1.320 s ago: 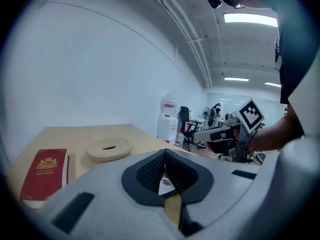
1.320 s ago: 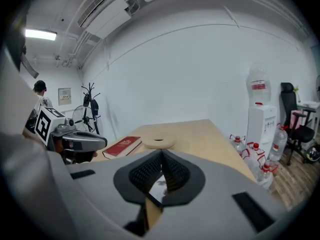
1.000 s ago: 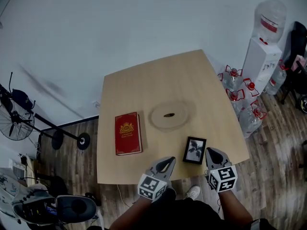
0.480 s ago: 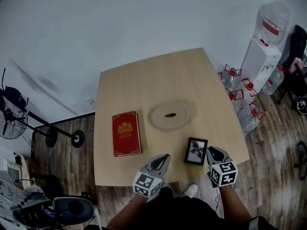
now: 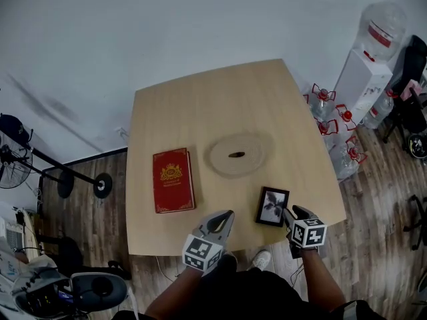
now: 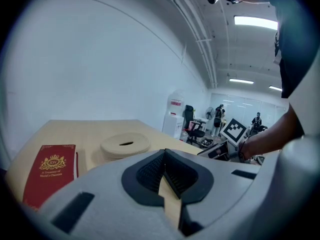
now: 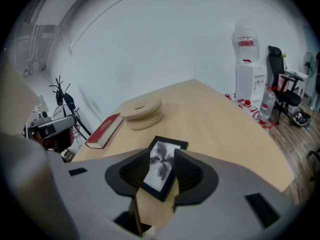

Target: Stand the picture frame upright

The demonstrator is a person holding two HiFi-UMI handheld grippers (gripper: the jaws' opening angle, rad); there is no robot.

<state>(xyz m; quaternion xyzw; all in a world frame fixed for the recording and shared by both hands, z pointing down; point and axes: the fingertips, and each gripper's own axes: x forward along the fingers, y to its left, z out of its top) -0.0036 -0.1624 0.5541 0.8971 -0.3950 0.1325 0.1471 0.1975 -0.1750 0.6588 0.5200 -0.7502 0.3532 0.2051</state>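
Head camera is looking steeply down on the table [image 5: 200,112] from 6 o'clock. Both gripper cameras are riding low there, apparently facing 12 o'clock, the right one close over the picture frame [image 7: 161,166]; all are sharing the red book [image 5: 173,180].

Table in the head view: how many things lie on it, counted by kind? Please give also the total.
Red hardcover book with a gold emblem: 1
Round pale wooden disc with a dark slot: 1
Black rectangular picture frame: 1
Total: 3
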